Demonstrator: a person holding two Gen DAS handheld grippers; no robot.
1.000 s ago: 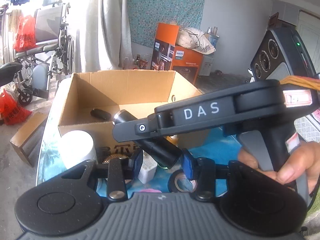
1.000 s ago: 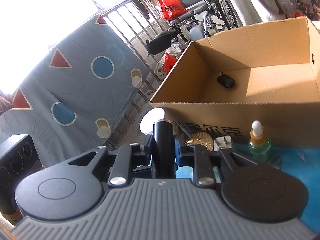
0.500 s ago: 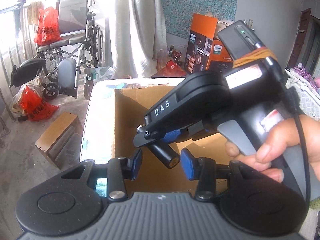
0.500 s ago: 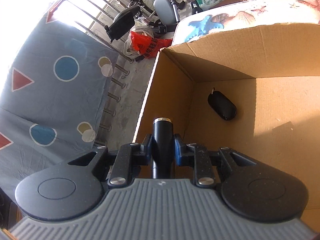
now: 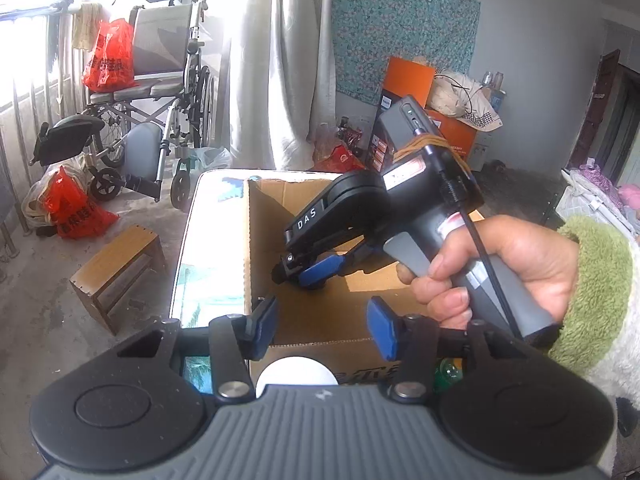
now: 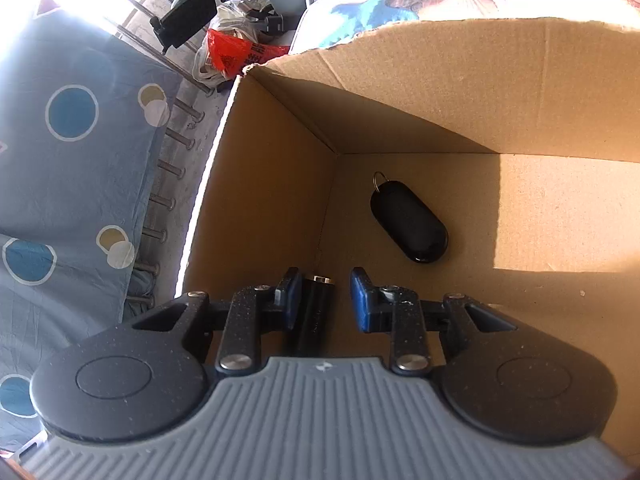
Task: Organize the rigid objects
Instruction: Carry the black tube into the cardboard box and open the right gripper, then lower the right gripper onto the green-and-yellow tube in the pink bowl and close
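Jaws of right gripper (image 6: 323, 298) now spread, black cylinder (image 6: 316, 308) released low in box (image 6: 440, 80) near fob (image 6: 408, 222); left gripper (image 5: 320, 322) wide, empty.

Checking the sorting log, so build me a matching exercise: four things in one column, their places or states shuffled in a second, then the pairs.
1. key fob
2. black tube
3. left claw
4. wooden stool

a. on the floor beside the table
b. between the open fingers of the right claw
c. lying on the bottom of the box
d. open, holding nothing

Pairs: 1-c, 2-b, 3-d, 4-a
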